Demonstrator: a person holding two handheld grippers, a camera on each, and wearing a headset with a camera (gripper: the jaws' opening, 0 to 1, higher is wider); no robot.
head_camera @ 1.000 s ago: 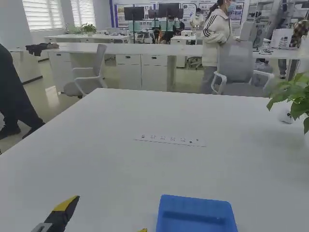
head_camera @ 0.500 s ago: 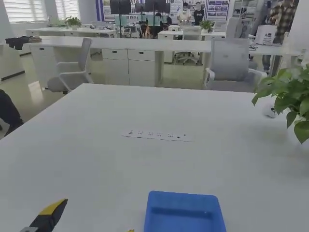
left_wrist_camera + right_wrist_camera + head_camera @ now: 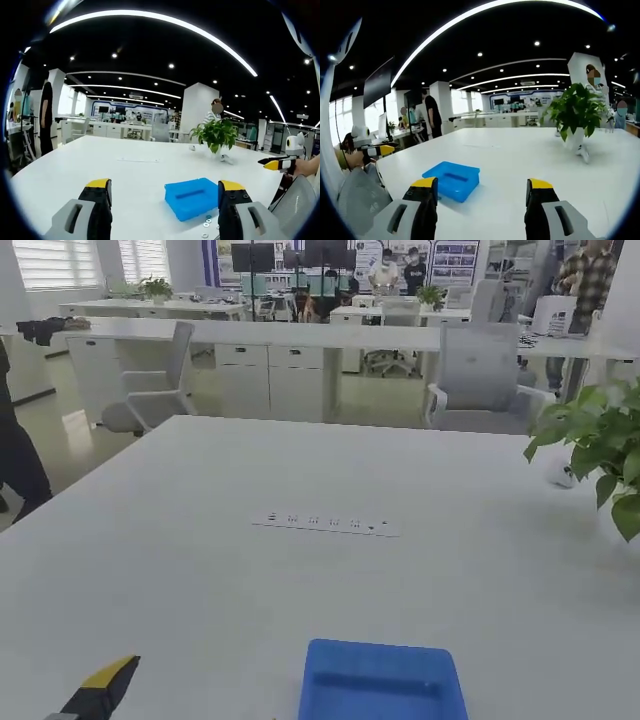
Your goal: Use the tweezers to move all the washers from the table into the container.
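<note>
- The left tongs [image 3: 165,186] were spread wide with nothing between the jaws, held above the white desk [image 3: 125,175].
- The right tongs [image 3: 481,183] were spread just as wide, pinching nothing.
- The blue container [image 3: 191,197] lay flat on the desk ahead of both tongs.
- A few small washers [image 3: 204,226] lay loose on the desk, just beside the container's near corner.
- A potted plant [image 3: 216,134] stood farther back on the desk.
</note>
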